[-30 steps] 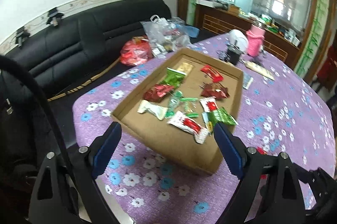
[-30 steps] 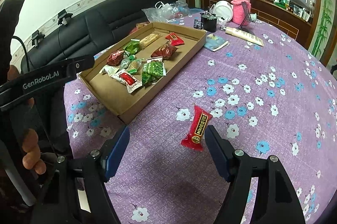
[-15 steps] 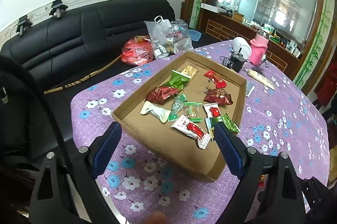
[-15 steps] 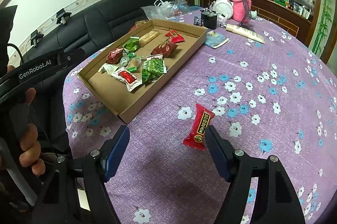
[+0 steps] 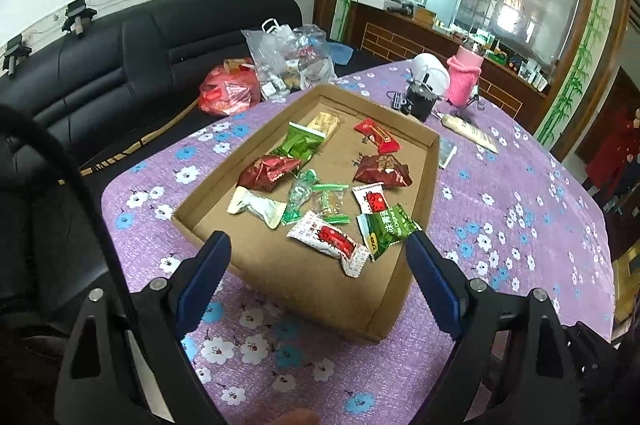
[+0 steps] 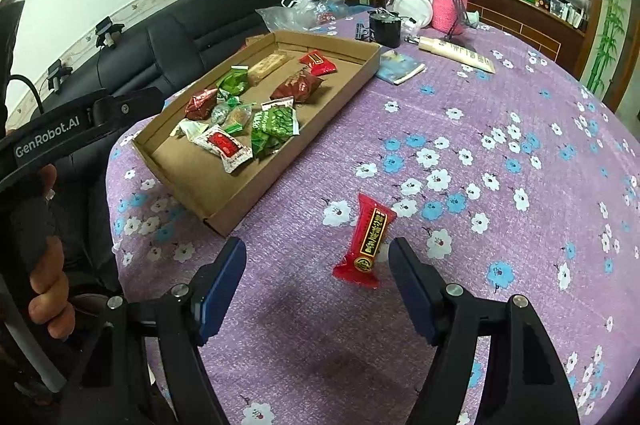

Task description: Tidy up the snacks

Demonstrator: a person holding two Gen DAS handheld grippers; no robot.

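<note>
Little had moved since a second earlier: the left gripper (image 5: 318,255) had only tipped slightly, so the cardboard tray (image 5: 416,225) sat lower in its view, and the right gripper (image 6: 316,257) held its place. Both sets of jaws stood released, grasping nothing. Eleven wrapped snacks, as far as could be counted, lay inside the tray; one red snack packet (image 6: 366,243) remained on the purple tablecloth (image 6: 500,185) just outside the tray's near corner, between the right gripper's fingers.

text: "GenRobot.AI" | on: left gripper (image 6: 80,129) body (white lettering) | snack wrappers: print unreadable
</note>
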